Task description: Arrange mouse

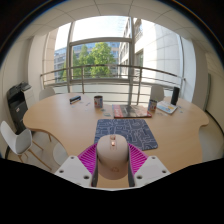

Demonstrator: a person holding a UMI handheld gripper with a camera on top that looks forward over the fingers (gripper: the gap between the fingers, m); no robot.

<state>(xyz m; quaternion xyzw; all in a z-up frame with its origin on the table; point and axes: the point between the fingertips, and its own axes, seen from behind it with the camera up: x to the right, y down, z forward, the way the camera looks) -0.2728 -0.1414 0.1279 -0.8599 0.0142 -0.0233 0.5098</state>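
Mouse (pixel 112 160) gripped between tool (pixel 112 165) fingers; lengthwise ahead.

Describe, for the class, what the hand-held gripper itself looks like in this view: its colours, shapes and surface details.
The hand-held gripper shows two pale grey, blocky fingers, angular in outline. Each carries a magenta pad on its inner face, and the pads are ribbed with fine parallel ridges. No cables, markings or sleeve are visible.
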